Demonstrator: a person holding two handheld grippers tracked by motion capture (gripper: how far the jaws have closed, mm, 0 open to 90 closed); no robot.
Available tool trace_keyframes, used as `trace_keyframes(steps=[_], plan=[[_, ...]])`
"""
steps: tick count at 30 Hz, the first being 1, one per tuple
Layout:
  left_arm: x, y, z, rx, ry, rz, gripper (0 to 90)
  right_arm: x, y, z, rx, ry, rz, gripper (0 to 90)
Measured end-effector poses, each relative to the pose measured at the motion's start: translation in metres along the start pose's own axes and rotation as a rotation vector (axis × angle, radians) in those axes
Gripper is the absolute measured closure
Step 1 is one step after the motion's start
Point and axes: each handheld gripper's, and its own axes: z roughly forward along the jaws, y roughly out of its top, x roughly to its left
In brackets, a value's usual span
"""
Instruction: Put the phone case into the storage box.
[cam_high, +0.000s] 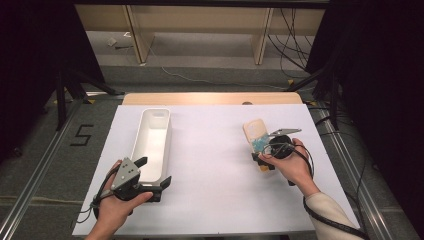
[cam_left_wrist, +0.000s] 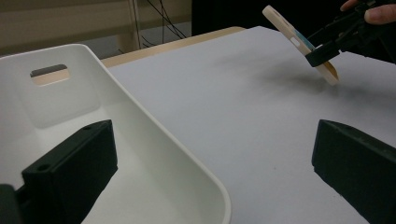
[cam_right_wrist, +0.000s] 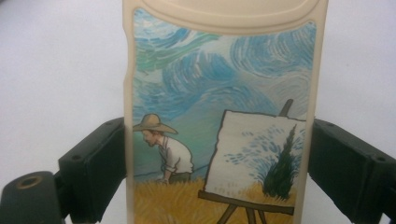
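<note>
Right tongs hold a painted phone case above the tabletop; left tongs wait wide open at a white bin.

The right tongs (cam_high: 264, 161) are clamped on the long edges of a cream phone case (cam_high: 256, 136) printed with a painter at an easel; it tilts up, low end close to the white tabletop (cam_high: 210, 150). Well off to their side, the left tongs (cam_high: 154, 172) gape around the near rim of the white bin (cam_high: 150, 145). Likely next: carry the case across and release it inside the bin.
</note>
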Motion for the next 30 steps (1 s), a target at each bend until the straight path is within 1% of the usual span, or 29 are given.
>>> trace_keyframes(steps=[7,12,14,15,19,22,24,25,27,29,30], plan=[[0.000,0.000,0.000,0.000,0.001,0.000,0.0,-0.001,-0.003,-0.003,-0.031,-0.004,-0.004,11.7],[0.000,0.000,0.000,0.003,0.004,-0.002,0.0,-0.002,-0.005,-0.005,-0.057,0.005,-0.002,11.7],[0.000,0.000,0.000,0.003,0.005,-0.002,0.0,-0.002,-0.005,-0.005,-0.059,0.007,-0.006,11.7],[0.000,0.000,0.000,0.003,0.005,-0.003,0.0,-0.001,-0.006,-0.006,-0.073,0.013,-0.016,11.7],[0.001,0.000,0.000,0.002,0.005,-0.002,0.0,0.000,-0.006,-0.008,-0.104,0.019,-0.028,11.7],[0.001,0.002,0.000,-0.003,0.010,-0.008,0.1,0.002,-0.007,-0.010,-0.126,0.023,-0.042,11.7],[0.001,0.003,-0.001,-0.004,0.012,-0.009,0.3,0.004,-0.007,-0.011,-0.144,0.031,-0.044,11.7],[0.001,0.004,-0.001,-0.005,0.014,-0.011,0.3,0.004,-0.007,-0.011,-0.144,0.031,-0.044,11.7],[0.000,0.009,0.000,-0.011,0.015,-0.013,0.7,0.006,-0.006,-0.012,-0.166,0.042,-0.050,11.7],[0.000,0.011,0.000,-0.013,0.017,-0.009,1.0,0.008,-0.006,-0.012,-0.178,0.049,-0.055,11.7],[-0.001,0.015,0.001,-0.018,0.013,-0.013,1.0,0.009,-0.007,-0.012,-0.184,0.052,-0.057,11.7]])
